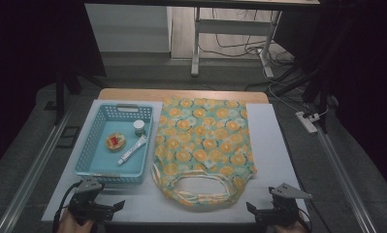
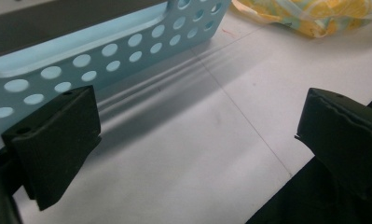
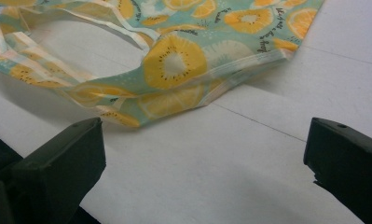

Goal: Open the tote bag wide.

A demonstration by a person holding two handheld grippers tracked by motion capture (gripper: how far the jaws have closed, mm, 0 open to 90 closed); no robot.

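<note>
White table (image 1: 273, 145), dim room: your left gripper (image 1: 114, 207) and right gripper (image 1: 251, 209) wait, jaws spread, empty. The orange-print bag (image 1: 203, 145) lies flat beside the basket (image 1: 91, 150); you'll likely grab its handles.

A soft teal fabric bag (image 1: 203, 145) printed with orange citrus slices lies beside a pale blue perforated plastic basket (image 1: 91, 150) on white board (image 1: 273, 145).

A white table (image 1: 268, 141) carries a blue basket (image 1: 95, 160) beside an orange-print bag (image 1: 203, 145).
</note>
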